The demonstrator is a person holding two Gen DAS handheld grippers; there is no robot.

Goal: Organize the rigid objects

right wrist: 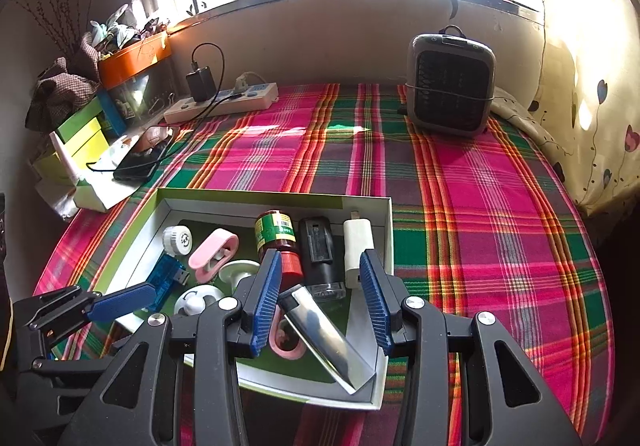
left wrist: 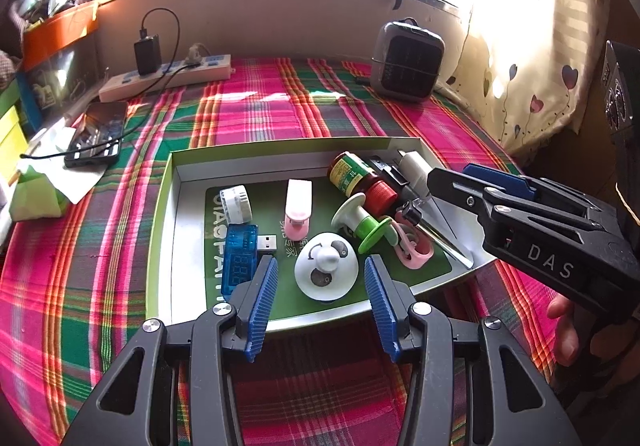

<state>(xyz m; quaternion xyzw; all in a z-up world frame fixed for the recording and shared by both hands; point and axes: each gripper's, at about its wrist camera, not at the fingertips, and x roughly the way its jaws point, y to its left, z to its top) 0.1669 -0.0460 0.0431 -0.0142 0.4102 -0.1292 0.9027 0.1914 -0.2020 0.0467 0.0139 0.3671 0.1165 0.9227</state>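
Left hand-held gripper [left wrist: 320,266] apart, empty, above white round knob [left wrist: 326,272]. Right hand-held gripper [right wrist: 320,266] apart, empty. Risk: bumping red-capped bottle [right wrist: 276,236] or tray [right wrist: 276,198] edge; crowded items snagging.
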